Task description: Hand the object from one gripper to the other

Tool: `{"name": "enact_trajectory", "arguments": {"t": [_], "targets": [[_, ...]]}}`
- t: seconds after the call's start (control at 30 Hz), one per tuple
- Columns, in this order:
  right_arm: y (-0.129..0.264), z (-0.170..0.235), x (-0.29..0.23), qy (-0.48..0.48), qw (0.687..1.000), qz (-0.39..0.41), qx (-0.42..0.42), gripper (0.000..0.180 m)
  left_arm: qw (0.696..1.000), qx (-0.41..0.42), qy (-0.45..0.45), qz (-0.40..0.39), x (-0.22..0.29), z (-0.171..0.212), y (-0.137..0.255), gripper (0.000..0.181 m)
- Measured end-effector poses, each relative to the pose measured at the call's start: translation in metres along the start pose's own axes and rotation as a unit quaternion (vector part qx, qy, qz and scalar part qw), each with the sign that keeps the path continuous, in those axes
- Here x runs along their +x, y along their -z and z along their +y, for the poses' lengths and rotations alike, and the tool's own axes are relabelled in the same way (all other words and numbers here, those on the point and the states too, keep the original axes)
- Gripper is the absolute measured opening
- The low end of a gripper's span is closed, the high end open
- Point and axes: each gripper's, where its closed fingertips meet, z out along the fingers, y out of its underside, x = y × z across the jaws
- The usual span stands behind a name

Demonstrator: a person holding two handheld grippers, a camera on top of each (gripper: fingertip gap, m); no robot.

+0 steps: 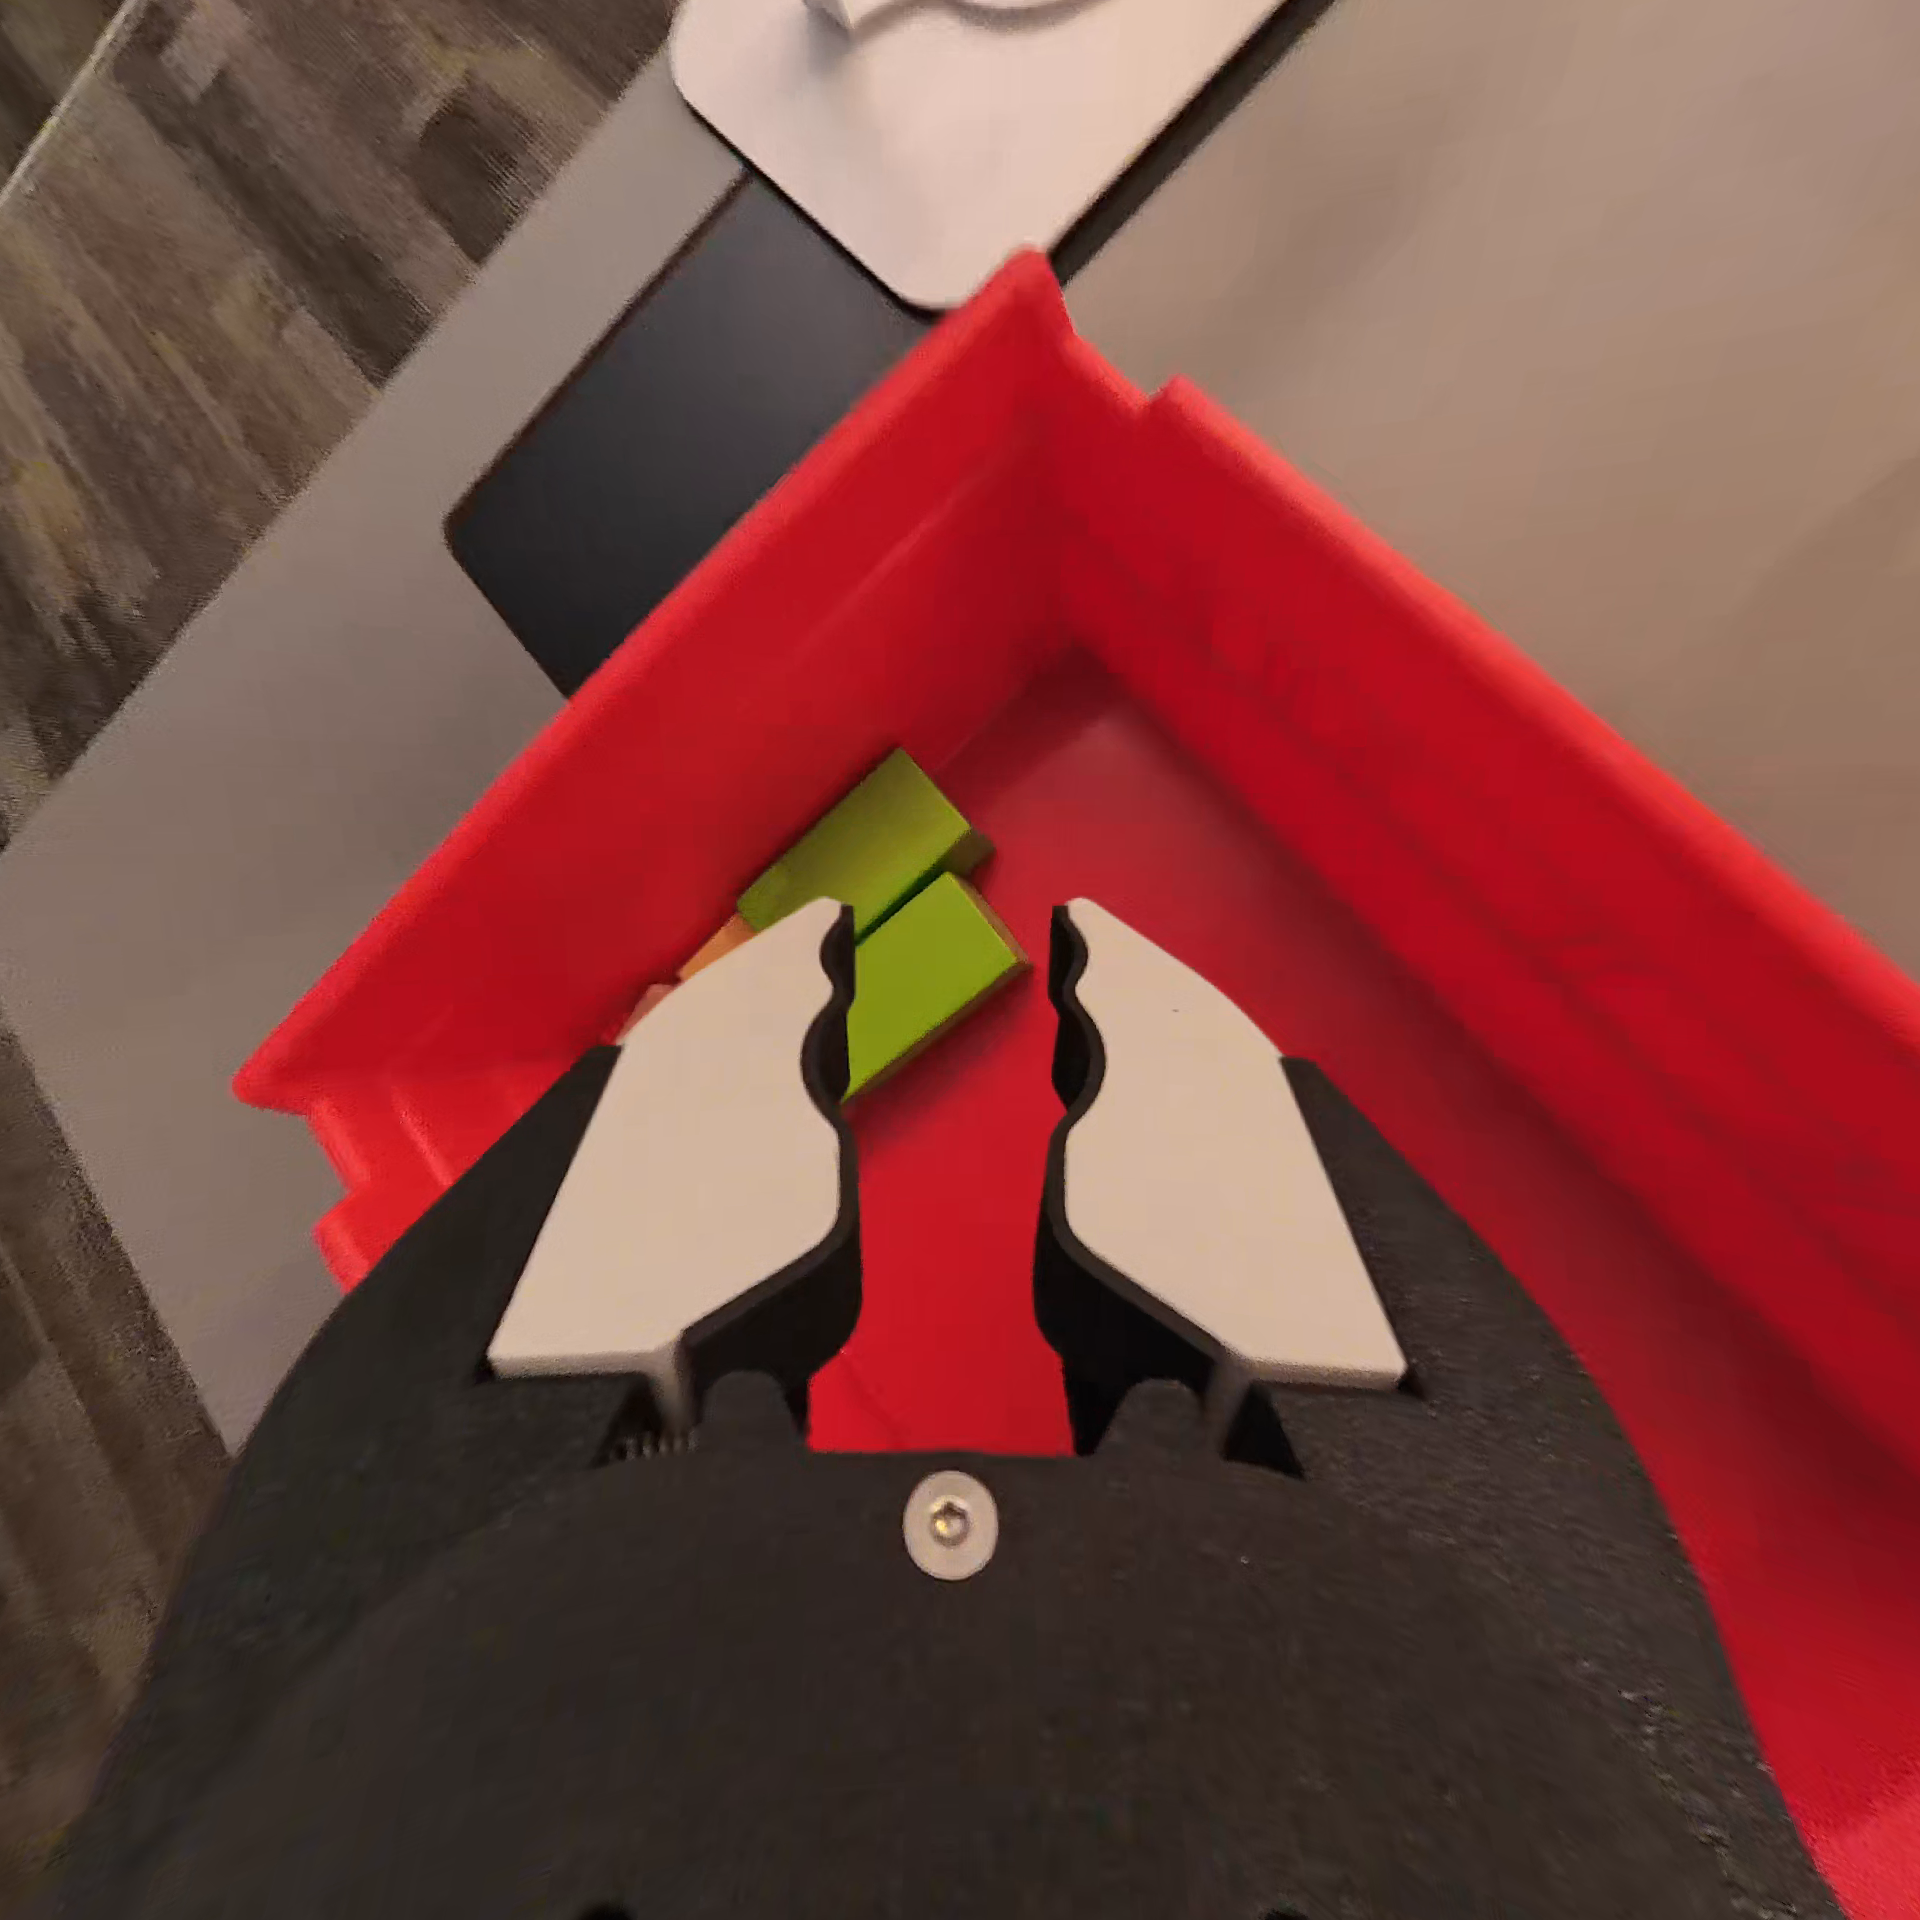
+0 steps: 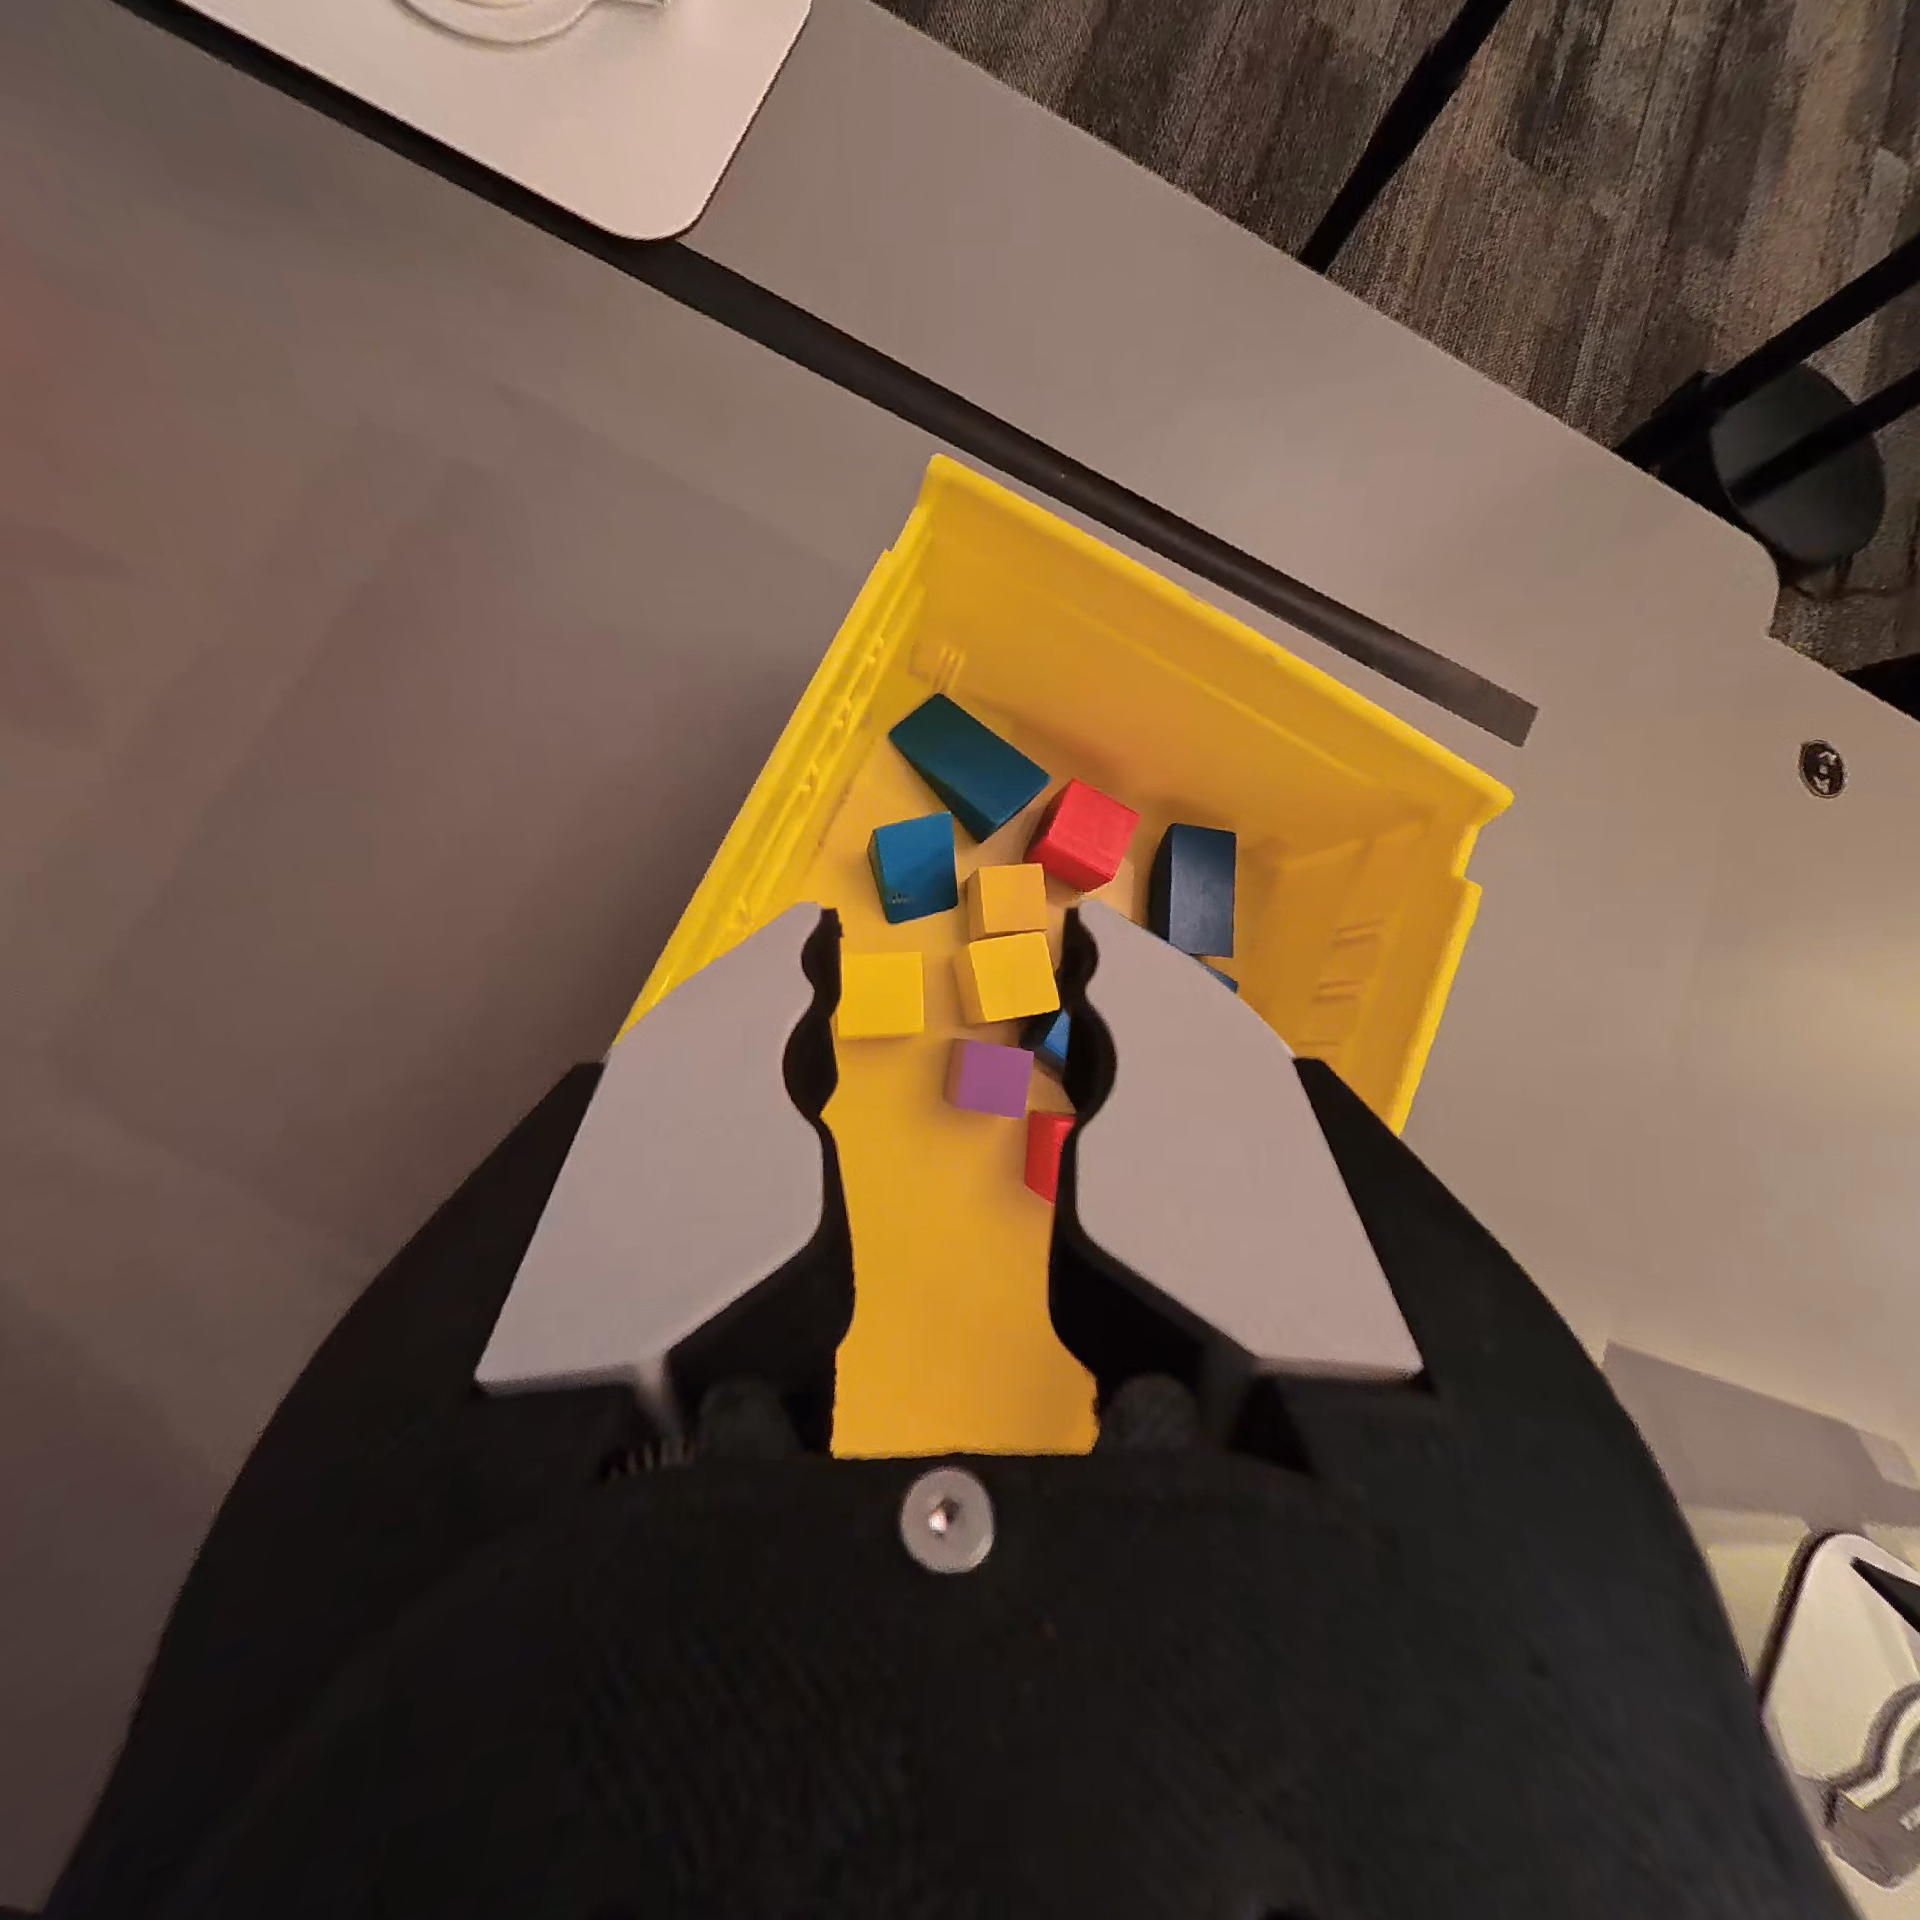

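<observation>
Two grippers, each spread and empty: left gripper over a red bin, right gripper over a yellow bin on the grey table. Near the red bin's left wall, two green blocks, touching, with an orange piece half hidden behind the left finger. Scattered across the yellow bin's floor, loose blocks: yellow cubes, a purple cube, a red cube, blue pieces.

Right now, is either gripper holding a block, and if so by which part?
Nothing is held. The left gripper hangs open over the red bin; the right gripper hangs open over the yellow bin.
</observation>
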Motion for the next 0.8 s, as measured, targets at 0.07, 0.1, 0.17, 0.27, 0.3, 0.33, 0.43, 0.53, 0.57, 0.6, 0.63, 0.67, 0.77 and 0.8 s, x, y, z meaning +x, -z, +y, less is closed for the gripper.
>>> {"name": "enact_trajectory", "arguments": {"t": [0.07, 0.1, 0.17, 0.27, 0.3, 0.33, 0.43, 0.53, 0.57, 0.6, 0.63, 0.67, 0.77, 0.8], "targets": [[-0.004, 0.003, 0.001, 0.006, 1.0, 0.002, -0.011, 0.042, 0.999, -0.016, -0.024, 0.014, 0.005, 0.01, -0.011, 0.038], [-0.006, 0.004, 0.001, 0.007, 1.0, 0.003, -0.016, 0.042, 0.999, -0.022, -0.039, 0.012, 0.005, 0.014, -0.015, 0.043], [-0.009, 0.005, 0.0, 0.01, 1.0, 0.0, -0.021, 0.042, 0.997, -0.03, -0.071, 0.004, 0.005, 0.022, -0.021, 0.05], [-0.011, 0.006, -0.002, 0.015, 1.0, -0.003, -0.026, 0.042, 0.996, -0.021, -0.087, 0.009, 0.008, 0.025, -0.029, 0.056], [-0.012, 0.006, -0.002, 0.015, 1.0, -0.003, -0.027, 0.042, 0.996, -0.022, -0.082, 0.014, 0.008, 0.026, -0.031, 0.056], [-0.012, 0.006, -0.002, 0.015, 1.0, -0.004, -0.027, 0.042, 0.997, -0.032, -0.075, 0.018, 0.008, 0.031, -0.034, 0.057], [-0.012, 0.006, -0.002, 0.016, 0.999, -0.004, -0.029, 0.042, 0.996, -0.058, -0.06, 0.02, 0.006, 0.042, -0.04, 0.059], [-0.012, 0.006, -0.003, 0.018, 0.999, -0.004, -0.029, 0.042, 0.997, -0.048, -0.056, 0.016, 0.004, 0.041, -0.043, 0.059], [-0.012, 0.006, -0.003, 0.018, 0.999, -0.004, -0.03, 0.042, 0.997, -0.046, -0.057, 0.015, 0.004, 0.041, -0.044, 0.059], [-0.012, 0.007, -0.003, 0.018, 0.999, -0.005, -0.03, 0.042, 0.997, -0.045, -0.059, 0.013, 0.003, 0.041, -0.044, 0.06], [-0.012, 0.007, -0.003, 0.019, 0.999, -0.005, -0.031, 0.042, 0.997, -0.044, -0.06, 0.011, 0.003, 0.041, -0.045, 0.06], [-0.012, 0.007, -0.004, 0.019, 0.999, -0.005, -0.033, 0.042, 0.997, -0.044, -0.06, 0.011, 0.003, 0.041, -0.046, 0.061], [-0.013, 0.008, -0.004, 0.02, 0.999, -0.006, -0.036, 0.042, 0.997, -0.047, -0.058, 0.01, 0.003, 0.042, -0.045, 0.061], [-0.013, 0.009, -0.004, 0.02, 0.999, -0.006, -0.037, 0.042, 0.997, -0.05, -0.057, 0.011, 0.003, 0.043, -0.044, 0.061]]}}
